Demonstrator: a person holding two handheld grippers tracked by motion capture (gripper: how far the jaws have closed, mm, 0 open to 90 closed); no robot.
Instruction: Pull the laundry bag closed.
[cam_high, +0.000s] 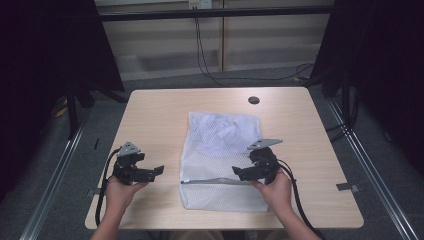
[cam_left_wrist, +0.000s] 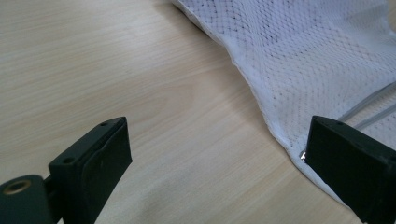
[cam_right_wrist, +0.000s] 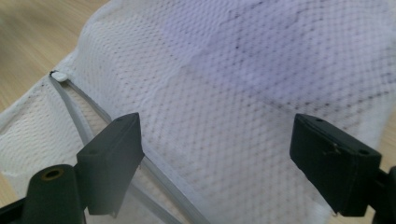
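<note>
A white mesh laundry bag (cam_high: 222, 150) lies flat in the middle of the wooden table (cam_high: 155, 115), something pale bundled inside it. Its grey zipper (cam_high: 215, 181) runs across near the front end. My left gripper (cam_high: 159, 171) hovers left of the bag, open, its jaws pointing at the bag's side edge. In the left gripper view the left gripper (cam_left_wrist: 217, 140) spans bare wood and the bag (cam_left_wrist: 317, 56) hem. My right gripper (cam_high: 237, 173) is over the bag's right front part, open. In the right gripper view the right gripper (cam_right_wrist: 217, 135) straddles the mesh (cam_right_wrist: 243, 70) beside the zipper (cam_right_wrist: 84, 121).
A small black round cap (cam_high: 253, 100) sits near the table's far edge. Cables (cam_high: 210, 75) trail on the floor behind the table. Dark curtains and metal frames stand on both sides. Bare wood lies left and right of the bag.
</note>
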